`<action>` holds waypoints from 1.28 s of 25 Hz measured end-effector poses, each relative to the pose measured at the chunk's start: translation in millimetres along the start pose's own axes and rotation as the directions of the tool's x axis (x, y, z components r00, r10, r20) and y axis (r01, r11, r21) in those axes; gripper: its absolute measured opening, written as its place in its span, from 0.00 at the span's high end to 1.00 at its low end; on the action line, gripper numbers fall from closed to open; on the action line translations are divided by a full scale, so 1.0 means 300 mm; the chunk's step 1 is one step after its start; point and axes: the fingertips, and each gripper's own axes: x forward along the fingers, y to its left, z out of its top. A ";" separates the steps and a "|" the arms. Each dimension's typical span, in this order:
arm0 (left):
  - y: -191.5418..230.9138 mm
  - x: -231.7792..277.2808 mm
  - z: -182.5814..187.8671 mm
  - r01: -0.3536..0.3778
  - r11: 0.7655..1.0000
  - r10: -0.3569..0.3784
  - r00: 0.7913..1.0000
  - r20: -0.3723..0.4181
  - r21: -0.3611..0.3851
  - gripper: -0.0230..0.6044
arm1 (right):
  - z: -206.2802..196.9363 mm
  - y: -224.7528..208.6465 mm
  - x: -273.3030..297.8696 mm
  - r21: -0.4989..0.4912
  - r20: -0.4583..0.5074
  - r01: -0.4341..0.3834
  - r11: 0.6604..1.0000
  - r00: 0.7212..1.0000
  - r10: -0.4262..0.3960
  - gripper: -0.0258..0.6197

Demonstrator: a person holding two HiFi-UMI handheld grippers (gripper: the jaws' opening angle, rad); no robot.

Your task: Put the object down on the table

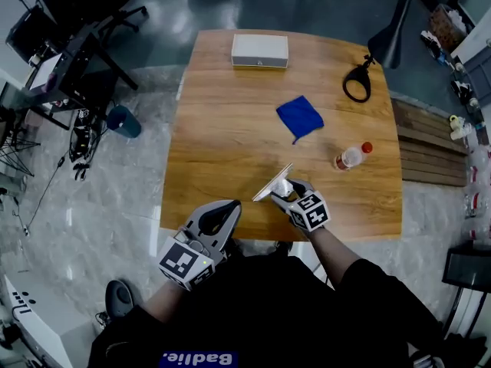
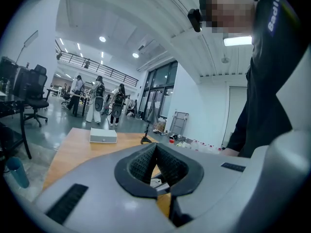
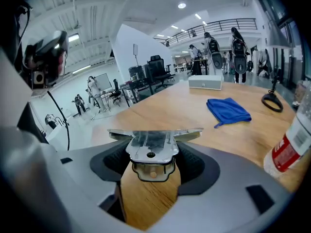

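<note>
A shiny metal tool with a wide flat blade (image 1: 274, 184) is clamped between the jaws of my right gripper (image 1: 285, 194), over the front part of the wooden table (image 1: 230, 144). In the right gripper view the tool (image 3: 154, 147) fills the gap between the dark pads (image 3: 194, 161), its blade lying crosswise and the tabletop showing below it. I cannot tell whether it touches the wood. My left gripper (image 1: 222, 215) hangs at the table's front edge, left of the tool. Its jaws meet at the tips (image 2: 155, 147) and hold nothing.
On the table lie a blue cloth (image 1: 299, 116), a clear bottle with a red cap (image 1: 351, 156) on its side, a white box (image 1: 260, 50) at the far edge and a black lamp (image 1: 358, 83) at the far right. Office chairs (image 1: 77, 29) stand left.
</note>
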 end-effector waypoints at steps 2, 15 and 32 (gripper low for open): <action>0.001 -0.011 0.010 -0.012 1.000 0.012 1.000 0.005 -0.019 0.95 | -0.027 -0.017 0.033 -0.015 -0.025 0.005 1.000 1.000 -0.005 0.51; 0.017 -0.082 -0.011 -0.052 0.997 0.052 0.999 -0.002 -0.049 0.95 | -0.132 -0.057 0.147 -0.059 -0.171 0.033 0.998 0.984 -0.042 0.51; 0.005 -0.107 -0.047 -0.056 0.996 0.056 0.998 -0.014 -0.066 0.95 | -0.200 -0.067 0.187 -0.148 -0.241 0.056 0.987 0.966 -0.091 0.51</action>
